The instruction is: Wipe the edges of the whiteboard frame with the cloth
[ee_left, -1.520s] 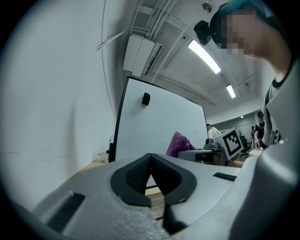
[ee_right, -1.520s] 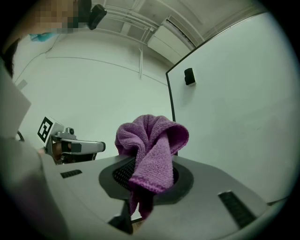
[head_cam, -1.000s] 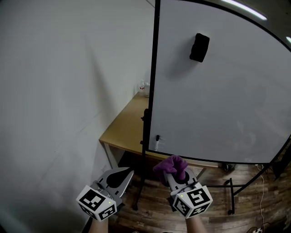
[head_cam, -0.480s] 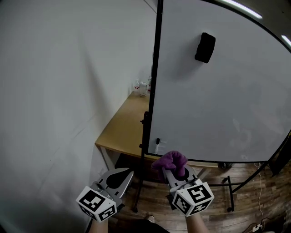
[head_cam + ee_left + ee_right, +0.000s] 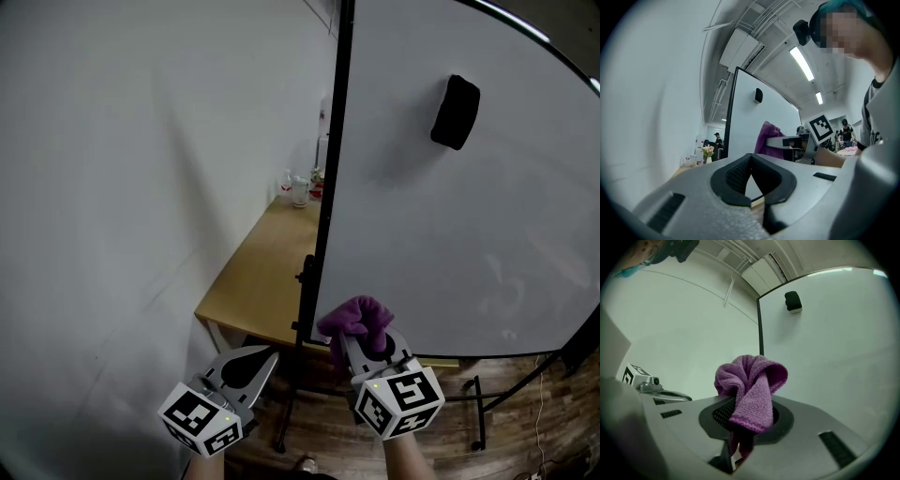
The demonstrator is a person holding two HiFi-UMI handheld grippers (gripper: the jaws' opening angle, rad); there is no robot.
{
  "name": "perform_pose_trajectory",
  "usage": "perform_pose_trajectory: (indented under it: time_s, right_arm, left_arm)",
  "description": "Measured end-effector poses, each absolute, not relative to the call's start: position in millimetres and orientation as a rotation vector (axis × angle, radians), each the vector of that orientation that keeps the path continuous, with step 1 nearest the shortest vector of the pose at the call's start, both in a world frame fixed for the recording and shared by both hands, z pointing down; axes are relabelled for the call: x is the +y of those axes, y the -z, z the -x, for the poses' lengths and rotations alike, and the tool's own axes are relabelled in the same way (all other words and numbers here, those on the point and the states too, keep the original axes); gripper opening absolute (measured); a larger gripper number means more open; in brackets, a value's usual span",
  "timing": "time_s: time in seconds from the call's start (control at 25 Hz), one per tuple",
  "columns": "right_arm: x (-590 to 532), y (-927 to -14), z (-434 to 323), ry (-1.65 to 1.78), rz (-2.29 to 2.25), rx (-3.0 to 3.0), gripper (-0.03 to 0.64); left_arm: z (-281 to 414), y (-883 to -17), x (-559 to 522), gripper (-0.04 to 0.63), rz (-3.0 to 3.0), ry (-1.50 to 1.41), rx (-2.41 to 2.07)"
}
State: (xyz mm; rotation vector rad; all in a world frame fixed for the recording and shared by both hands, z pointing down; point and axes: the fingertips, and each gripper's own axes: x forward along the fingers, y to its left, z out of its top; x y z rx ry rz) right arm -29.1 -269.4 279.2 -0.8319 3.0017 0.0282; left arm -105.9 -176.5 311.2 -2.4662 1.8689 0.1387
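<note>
Both grippers are held low and side by side, close in front of the person, marker cubes nearest the body and jaws pointing forward at the board's lower left corner. The left gripper (image 5: 269, 356) is clenched on nothing, its dark pads meeting at the tips. The right gripper (image 5: 361, 339), just beside it and tilted a little inward, is clamped on the cloth (image 5: 752, 380).

The cloth is purple terry, bunched into a soft knot. A folded loop bulges over the right jaws' tips, and a flat tail hangs back down between the pads.

Straight ahead of the right jaws, just beyond the cloth, the thin black frame (image 5: 330, 178) runs up the left side of the whiteboard (image 5: 469, 244). I can't tell whether cloth and frame touch. Beneath both jaws is wooden floor (image 5: 319, 436).

Ahead of the left jaws a light wooden table (image 5: 262, 272) runs away along the pale wall (image 5: 122, 187), its top bare nearly to the far end. The narrow strip over it, between wall and frame, is the open room on that side.

High above the right jaws, a black eraser (image 5: 456, 112) sits on the white surface. A few small glass pieces (image 5: 298, 190) stand at the table's far end.
</note>
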Motion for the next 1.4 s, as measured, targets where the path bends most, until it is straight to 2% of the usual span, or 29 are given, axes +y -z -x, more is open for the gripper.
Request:
perform_pose_trajectory:
  time_s: [0.6,1.4]
  right_arm:
    - [-327,-232,66,-0.148,0.825,2.961,0.063]
    - [-339,-126,97,-0.247,1.168,2.78,0.063]
  left_arm:
    - [128,-307,-240,0.017,2.475,-0.144,1.819]
    - [164,-285,-248,0.017,2.707,-0.12,1.499]
